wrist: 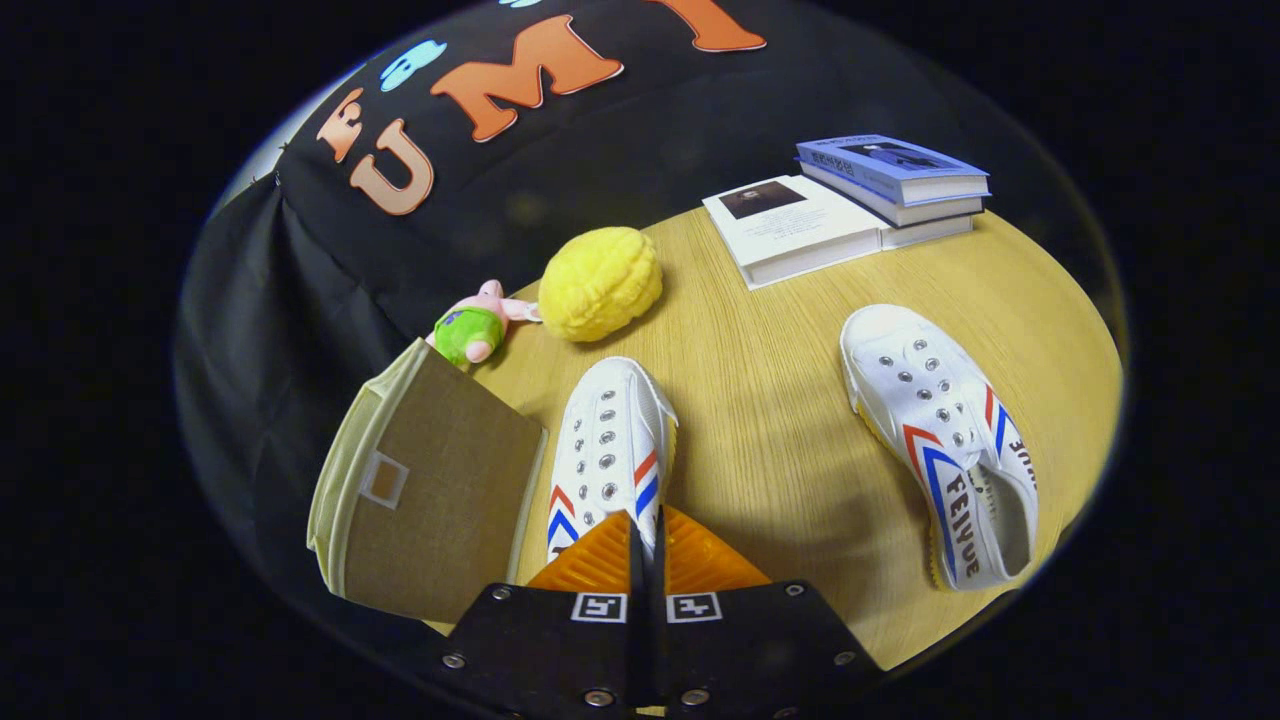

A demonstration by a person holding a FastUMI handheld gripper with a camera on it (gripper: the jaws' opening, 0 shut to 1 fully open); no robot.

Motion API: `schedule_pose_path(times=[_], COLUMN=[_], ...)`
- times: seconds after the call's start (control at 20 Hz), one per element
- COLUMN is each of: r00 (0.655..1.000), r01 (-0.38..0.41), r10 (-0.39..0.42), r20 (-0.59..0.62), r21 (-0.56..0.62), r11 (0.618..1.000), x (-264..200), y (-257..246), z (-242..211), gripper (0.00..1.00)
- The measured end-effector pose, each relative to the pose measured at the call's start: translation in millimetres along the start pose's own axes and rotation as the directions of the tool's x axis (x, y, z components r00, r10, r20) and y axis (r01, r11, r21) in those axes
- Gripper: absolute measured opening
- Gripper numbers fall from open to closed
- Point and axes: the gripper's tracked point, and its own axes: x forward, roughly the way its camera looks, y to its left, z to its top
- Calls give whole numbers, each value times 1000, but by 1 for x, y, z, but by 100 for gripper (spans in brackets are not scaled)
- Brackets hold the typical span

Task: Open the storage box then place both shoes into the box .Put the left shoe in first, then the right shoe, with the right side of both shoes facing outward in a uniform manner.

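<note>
Hovering low centre, tongs (645, 530) pressed together, empty. Storage box (430, 490) lid looks soft; near shoe (610, 450) light, floppy, so grip the heel collar

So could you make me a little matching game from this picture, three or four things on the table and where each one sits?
Things:
1. Yellow plush ball
2. Blue book
3. Storage box
4. Shoe with its toe toward the wall

Places:
A. On top of another book
B. Just ahead of the shut claw, under its tips
C. Beside the green and pink soft toy
D. At the table's edge, lid closed, next to that shoe

Pairs: 1-C, 2-A, 3-D, 4-B
</note>
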Motion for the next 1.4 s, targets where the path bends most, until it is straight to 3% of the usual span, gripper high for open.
schedule_pose_path(times=[0.4, 0.75, 1.05, 1.4], r00=[993, 970, 966, 975], r01=[-14, -106, -179, -157], r10=[11, 104, 181, 169], r20=[114, 219, 186, 145], r21=[26, 0, -29, -86], r11=[1000, 994, 983, 984], x=[-46, -79, -50, 8], y=[45, 134, 221, 283], z=[44, 81, 57, 9], gripper=[0, 0, 0, 0])
